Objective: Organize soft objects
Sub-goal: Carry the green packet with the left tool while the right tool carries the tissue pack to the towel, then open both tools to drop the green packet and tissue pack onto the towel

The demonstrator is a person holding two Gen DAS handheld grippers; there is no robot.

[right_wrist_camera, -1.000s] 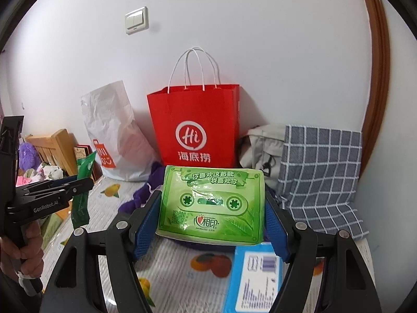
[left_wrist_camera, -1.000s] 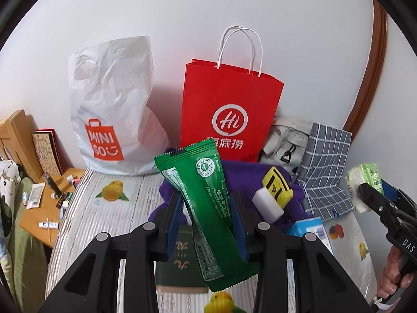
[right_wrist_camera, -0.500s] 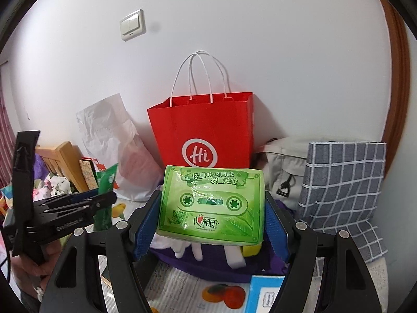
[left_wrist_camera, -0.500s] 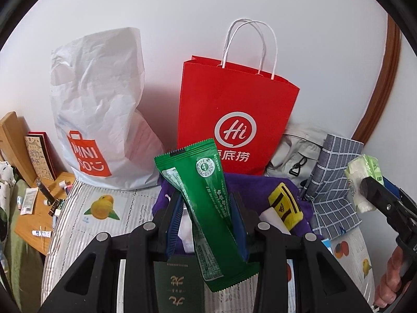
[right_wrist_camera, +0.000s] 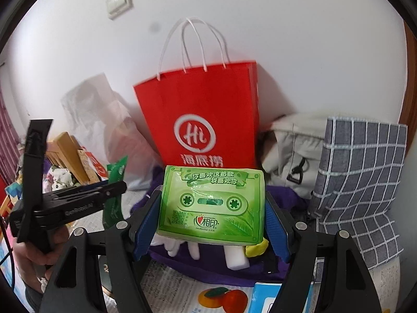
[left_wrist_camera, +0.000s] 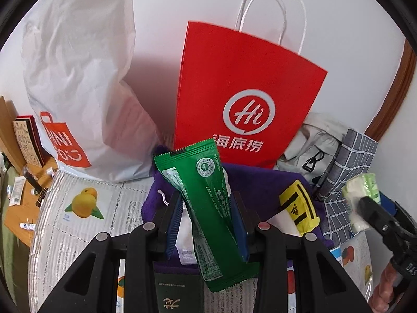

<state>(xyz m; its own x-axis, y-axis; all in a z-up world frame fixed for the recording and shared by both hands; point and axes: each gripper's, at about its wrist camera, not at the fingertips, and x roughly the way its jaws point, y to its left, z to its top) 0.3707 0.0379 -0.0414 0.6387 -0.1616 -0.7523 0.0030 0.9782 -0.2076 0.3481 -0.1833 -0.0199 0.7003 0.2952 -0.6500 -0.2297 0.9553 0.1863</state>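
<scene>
Both claws have been raised nearer the red paper carrier bag [left_wrist_camera: 242,96]. A green foil sachet [left_wrist_camera: 211,208] is gripped by the left claw [left_wrist_camera: 206,217], a green tissue pack [right_wrist_camera: 212,203] by the right claw [right_wrist_camera: 212,221]; neither is bagged yet, and soft items remain on the bed's purple cloth [left_wrist_camera: 263,180].

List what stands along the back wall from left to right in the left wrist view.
White Miniso plastic bag → red Haidilao paper bag → beige bag → grey checked cloth.

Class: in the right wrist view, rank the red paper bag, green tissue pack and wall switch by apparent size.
1. red paper bag
2. green tissue pack, though it sits nearest the camera
3. wall switch
</scene>
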